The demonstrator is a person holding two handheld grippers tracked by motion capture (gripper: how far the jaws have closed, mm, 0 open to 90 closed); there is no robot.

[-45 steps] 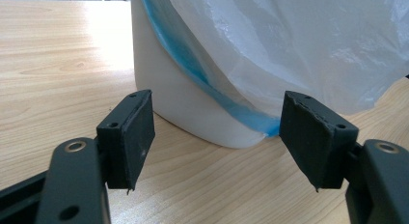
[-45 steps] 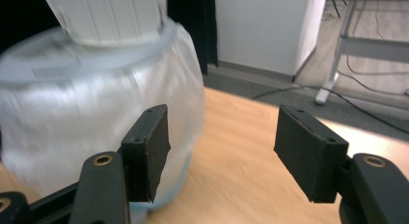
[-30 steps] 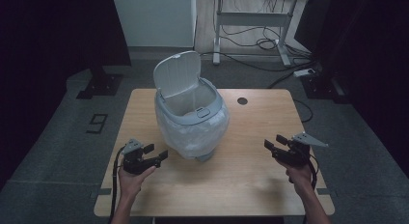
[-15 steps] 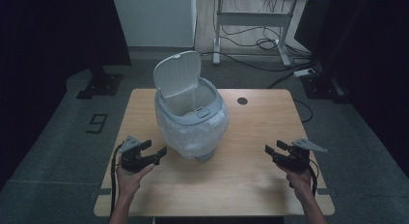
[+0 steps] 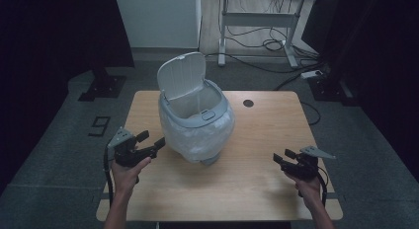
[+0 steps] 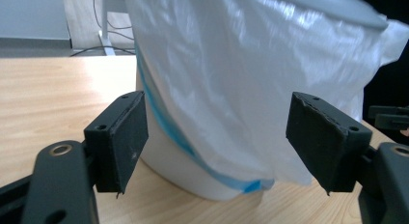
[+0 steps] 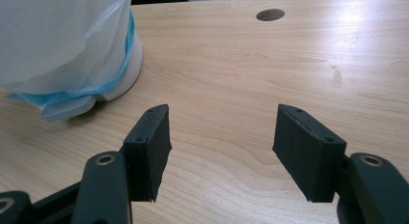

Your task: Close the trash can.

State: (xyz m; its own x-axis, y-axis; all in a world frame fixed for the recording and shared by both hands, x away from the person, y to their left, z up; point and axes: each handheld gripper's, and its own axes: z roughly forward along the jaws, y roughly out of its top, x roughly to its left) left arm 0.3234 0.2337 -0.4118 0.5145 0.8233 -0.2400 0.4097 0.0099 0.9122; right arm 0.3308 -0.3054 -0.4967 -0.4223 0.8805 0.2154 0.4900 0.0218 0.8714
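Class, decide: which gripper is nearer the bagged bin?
Left. The left gripper sits open just beside the bin; the right gripper is farther off, also open.

Fig. legend, surroundings. You work at a light wood worktop [image 5: 257, 184] w/ a round cable hole [image 5: 248, 103] near its far edge, right of centre. Beyond it: grey floor [image 5: 59, 140], a white panel [image 5: 158, 19] at the back, and a second desk frame [image 5: 257, 21] w/ loose cables [image 5: 269, 44] under it. A power strip [image 5: 314, 74] lies on the floor at right; a dark stand base [image 5: 103, 87] at left.
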